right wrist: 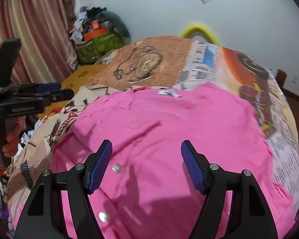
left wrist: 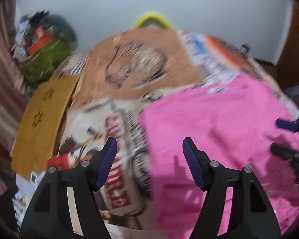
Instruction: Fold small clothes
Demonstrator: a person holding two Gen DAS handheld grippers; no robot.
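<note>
On the printed bedspread point(right wrist: 213, 59) a pink garment point(right wrist: 169, 123) lies spread flat, its white neck label point(right wrist: 167, 93) at the far edge and its snap buttons point(right wrist: 116, 168) close under the right gripper point(right wrist: 146, 166). It fills most of the near side of the bed, with an orange blanket point(right wrist: 149, 59) beyond it.

Both tongs are released. The right gripper hangs over the buttoned front with its jaws apart and nothing between them. The left gripper point(left wrist: 149, 163) straddles the garment's left edge, also empty — its pads press on no cloth. In the right wrist view a hand point(right wrist: 12, 137) carries that left tool off to the side.

The garment seems to point away from the person, neck far and hem near, so its long axis runs from near to far. The left wrist view is blurred, so the exact line of the left edge is hard to read.

The step in hand looks like taking hold for a first fold. To do it well, each gripper should pinch one side edge cleanly — through both layers — at matching points along that axis, then carry the cloth over evenly so the crease runs parallel to the button line and no snaps bunch underneath.
</note>
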